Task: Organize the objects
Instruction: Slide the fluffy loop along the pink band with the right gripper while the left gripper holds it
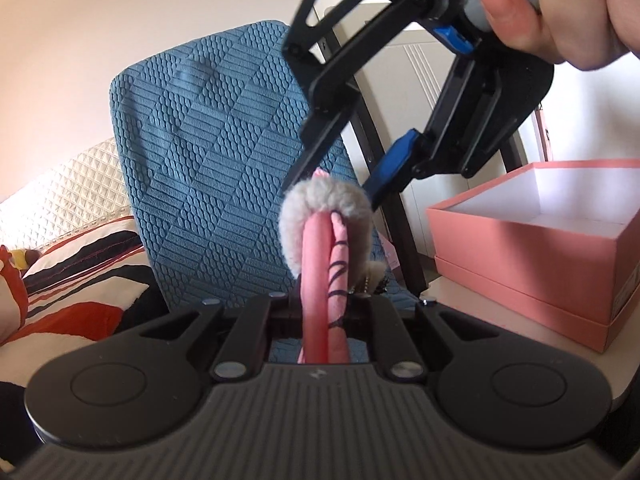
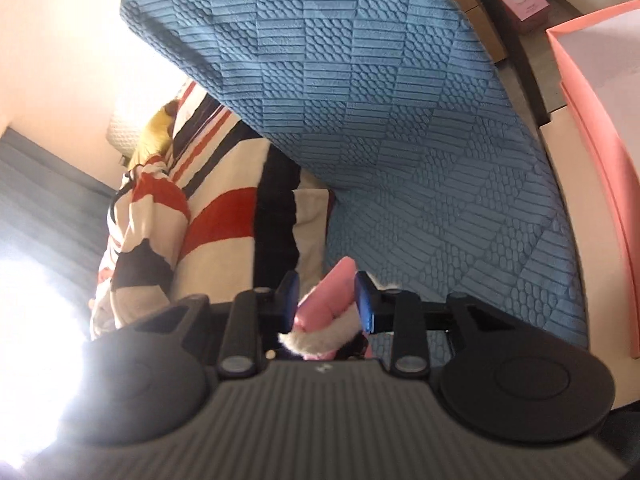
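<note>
A: Where's the slipper (image 1: 324,276)?

B: Up in the air, left of the pink box (image 1: 532,268), in front of the blue chair (image 1: 216,168). Left tool (image 1: 320,320) is nearly shut, pinching its pink sole so it stands on end.

A: And the right tool (image 2: 326,300)?

B: Part open, blue pads either side of the furry end; can't tell if they're pressing. Prob. a handover, box being right there on the bench (image 1: 500,320).

Pale table (image 1: 472,308), pink box (image 1: 532,264) on it
</note>
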